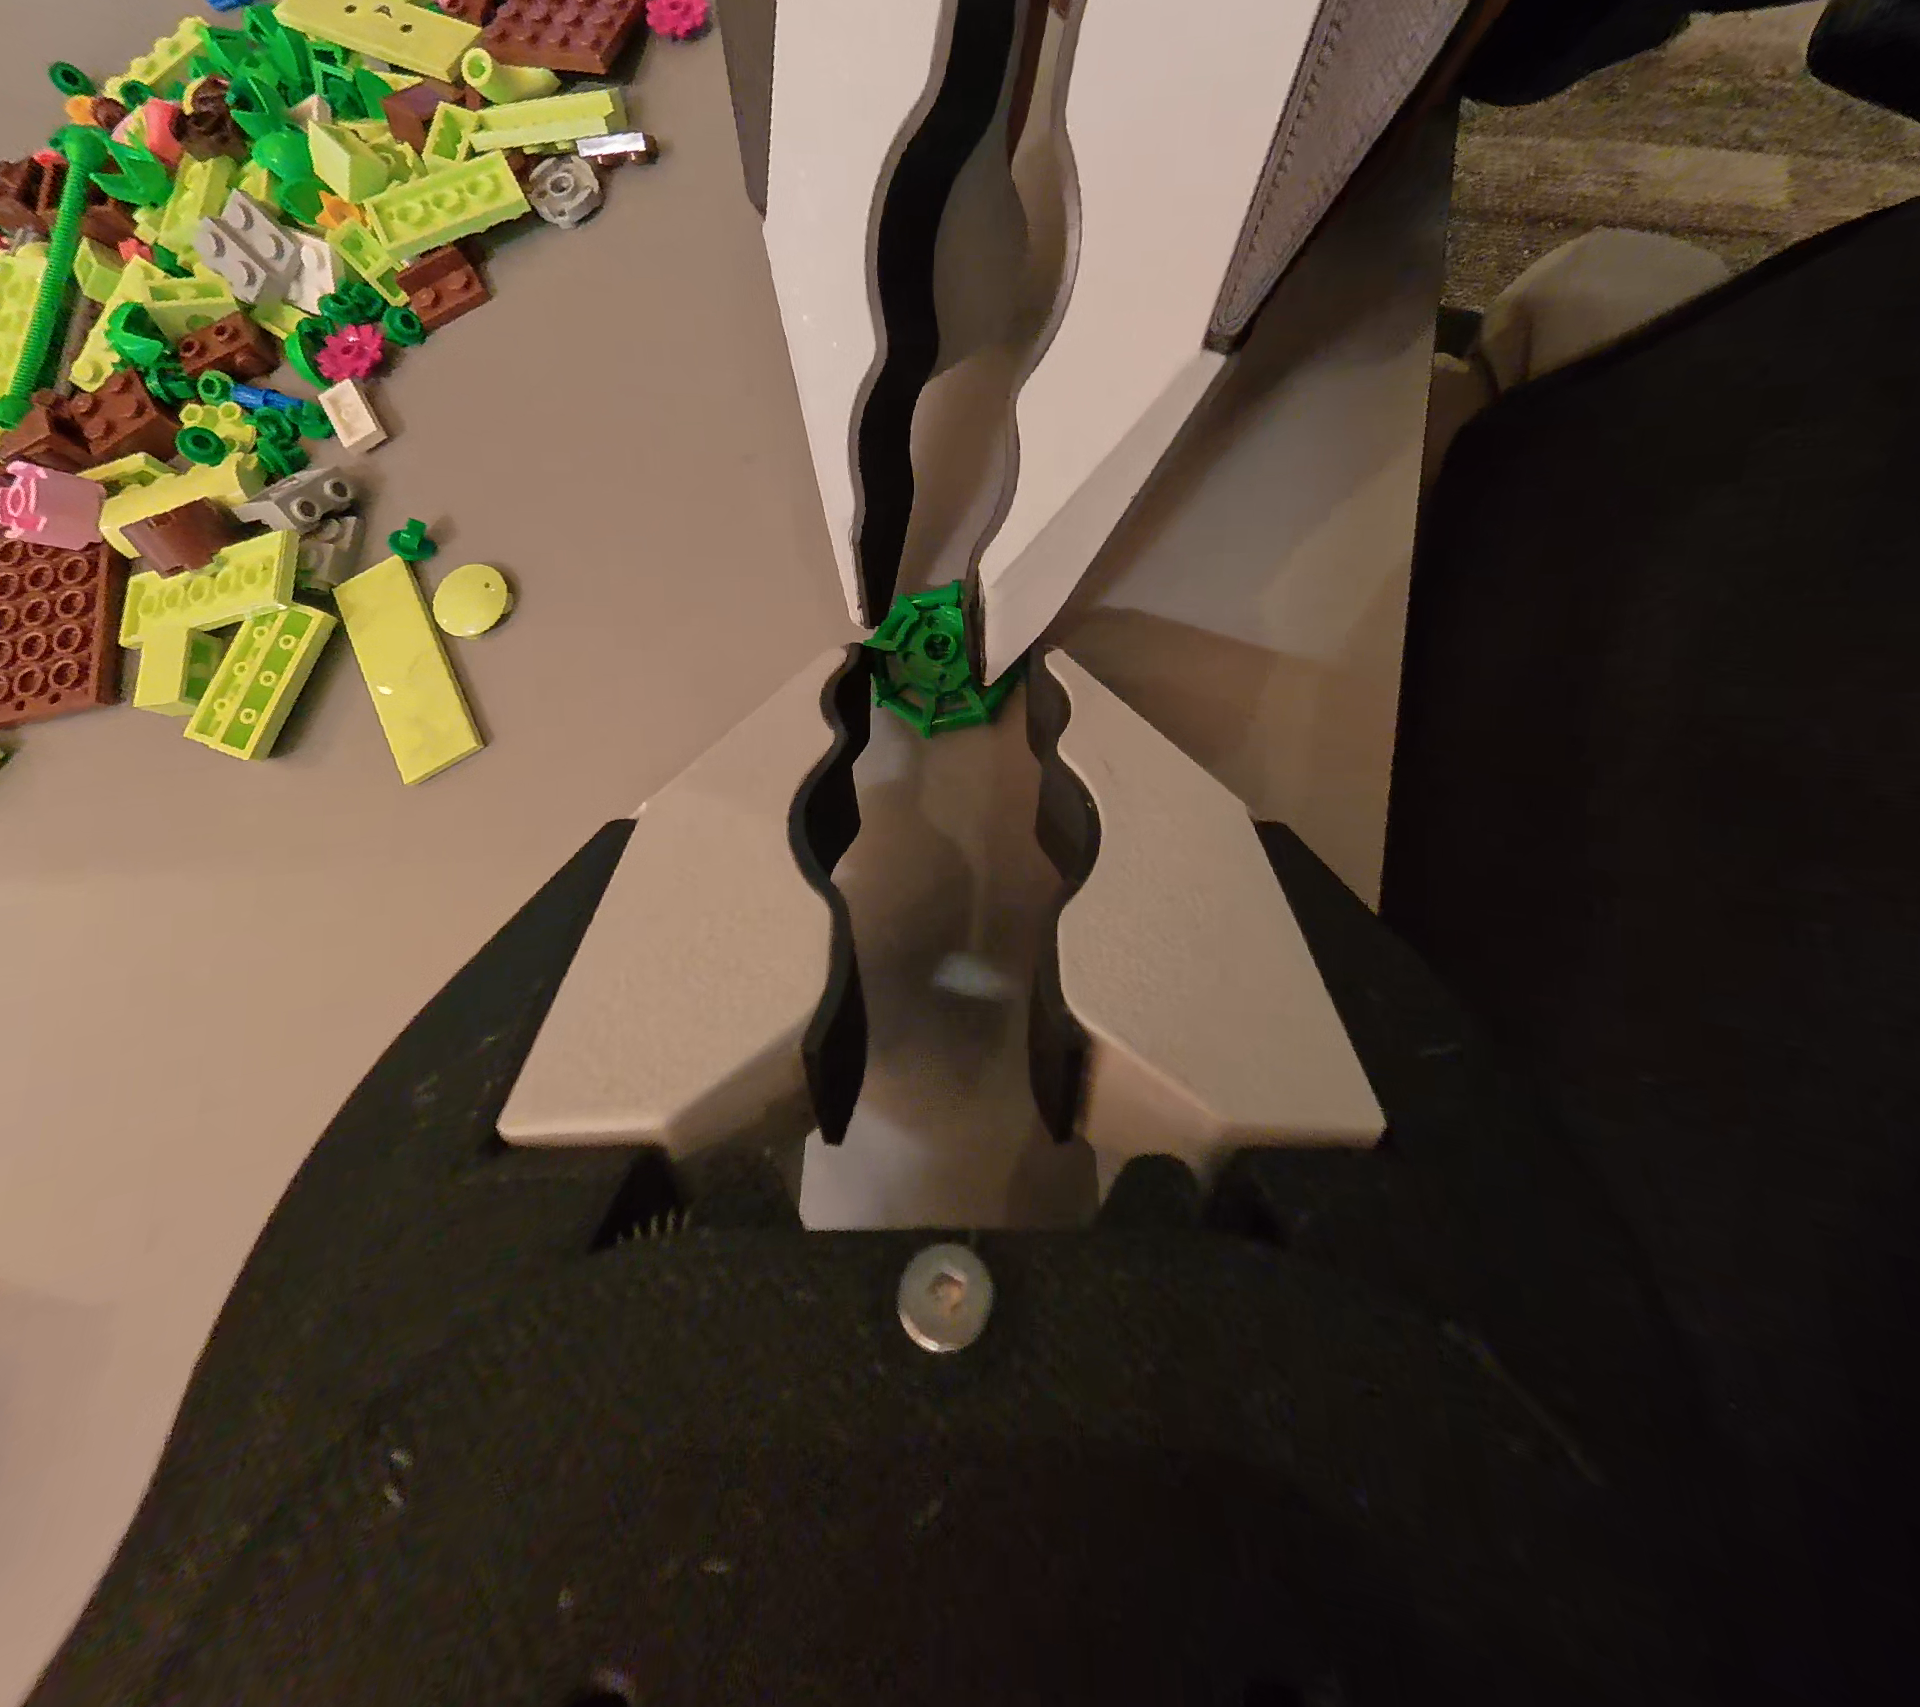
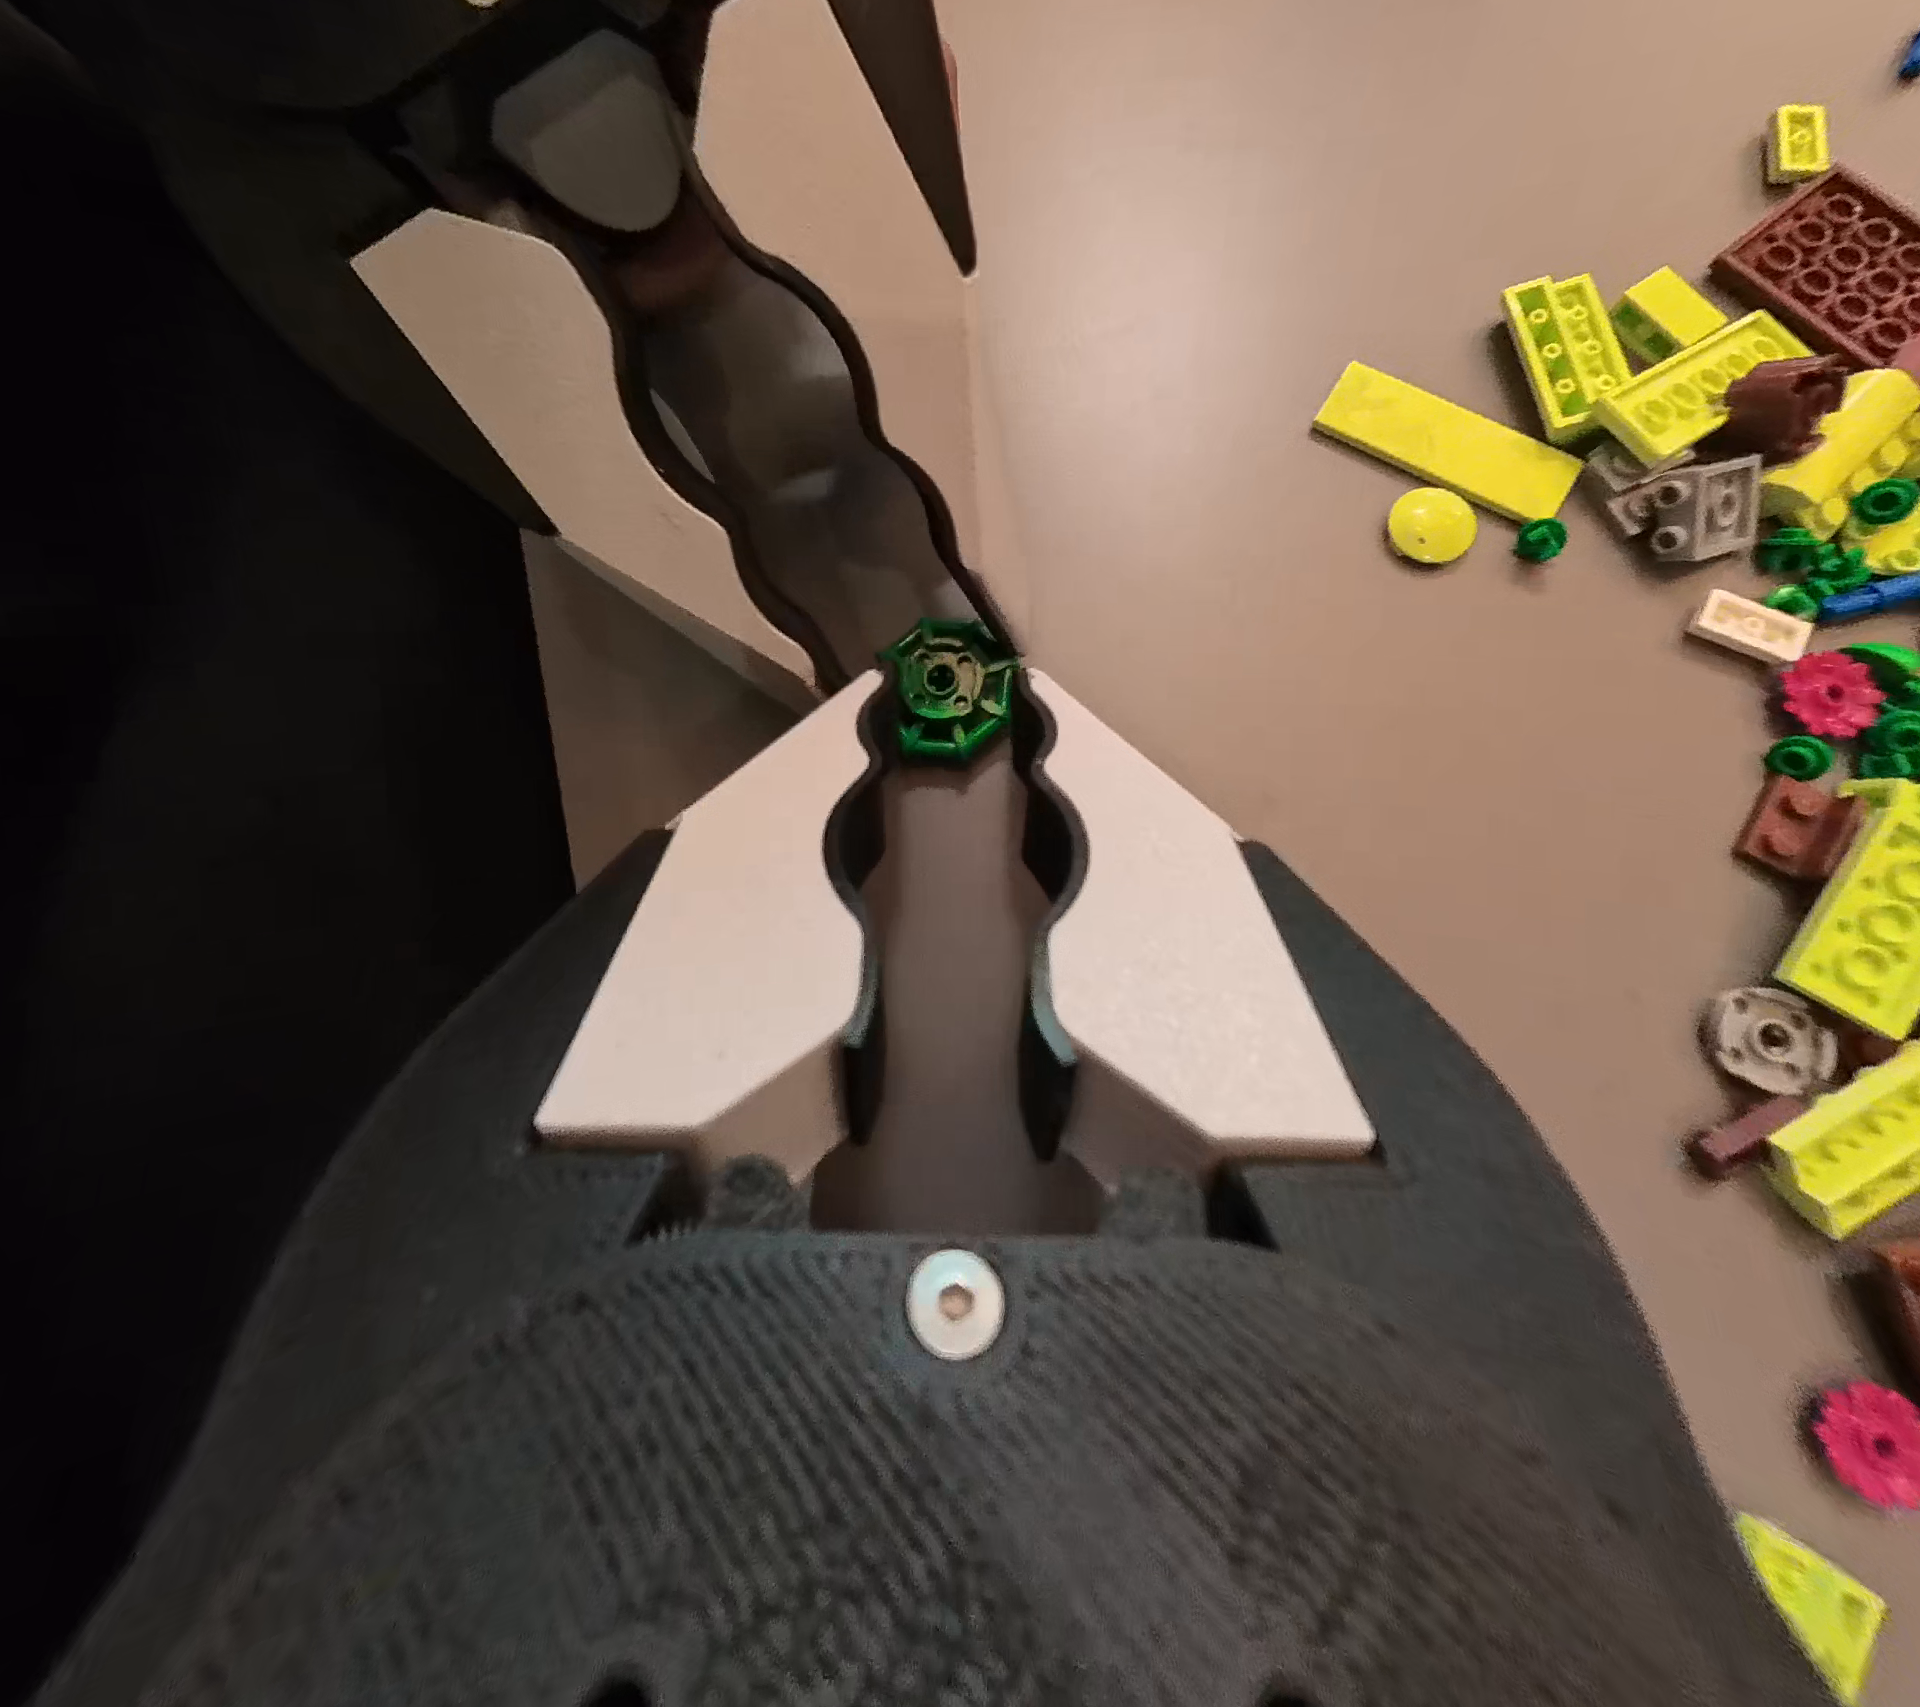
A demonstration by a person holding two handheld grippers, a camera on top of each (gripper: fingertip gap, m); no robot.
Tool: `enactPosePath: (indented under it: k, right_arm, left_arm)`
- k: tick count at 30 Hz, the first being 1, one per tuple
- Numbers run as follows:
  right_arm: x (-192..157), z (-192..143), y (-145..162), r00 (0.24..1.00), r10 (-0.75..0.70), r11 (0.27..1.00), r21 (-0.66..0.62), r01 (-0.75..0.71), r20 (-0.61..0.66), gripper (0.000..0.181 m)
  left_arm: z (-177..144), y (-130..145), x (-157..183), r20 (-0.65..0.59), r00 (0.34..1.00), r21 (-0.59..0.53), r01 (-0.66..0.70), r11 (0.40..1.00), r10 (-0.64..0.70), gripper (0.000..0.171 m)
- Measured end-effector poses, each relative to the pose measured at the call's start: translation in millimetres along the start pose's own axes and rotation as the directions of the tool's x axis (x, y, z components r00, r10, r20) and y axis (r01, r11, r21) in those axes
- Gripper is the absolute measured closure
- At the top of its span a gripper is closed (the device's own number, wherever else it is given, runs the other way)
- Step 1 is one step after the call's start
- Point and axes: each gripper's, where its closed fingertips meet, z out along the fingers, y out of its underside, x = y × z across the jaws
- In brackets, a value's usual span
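Closest to each lens, both grippers meet tip to tip over the desk (image 1: 623,514) edge, sharing one small green round piece (image 1: 932,658)

Left gripper (image 1: 940,681): jaws nearly together; the green piece sits at the very tips, seemingly pinched there, contact on the left-hand tip partly hidden
Right gripper (image 2: 940,701): jaws clamped on the same green round piece (image 2: 940,689), which sits between its tips, face toward the lens

Judgement: the piece is held clear of the desk, gripped from two opposite sides, likely so one gripper steadies it while the other takes or turns it

Farther off on the desk lies a loose pile of bricks (image 1: 239,286): lime, brown, grey, green. A lime flat tile (image 1: 407,670) and lime dome (image 1: 472,601) lie nearest the grippers, well apart from the held piece. Magenta flower pieces (image 2: 1829,693) sit along the pile's edge
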Motion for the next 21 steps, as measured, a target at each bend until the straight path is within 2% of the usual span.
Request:
enactPosePath:
  k: [7,14,21]
  right_arm:
    - [2.8,-2.8,0.0,0.997,-0.034,0.999,0.02,0.035,-0.064,0.169]
    - [0.0,-3.1,0.8,0.999,-0.03,0.999,0.022,0.03,-0.023,0.167]
    - [0.8,-2.4,-0.1,1.0,-0.029,1.0,-0.007,0.029,-0.003,0.168]
  left_arm:
    - [-0.3,1.1,-1.7,-0.02,0.999,-0.005,0.036,0.999,-0.037,0.14]
    - [-0.8,0.5,-5.2,-0.048,0.999,0.004,0.022,1.0,-0.022,0.129]
    - [2.0,-2.6,-2.3,-0.125,0.992,0.004,0.03,1.0,-0.029,0.143]
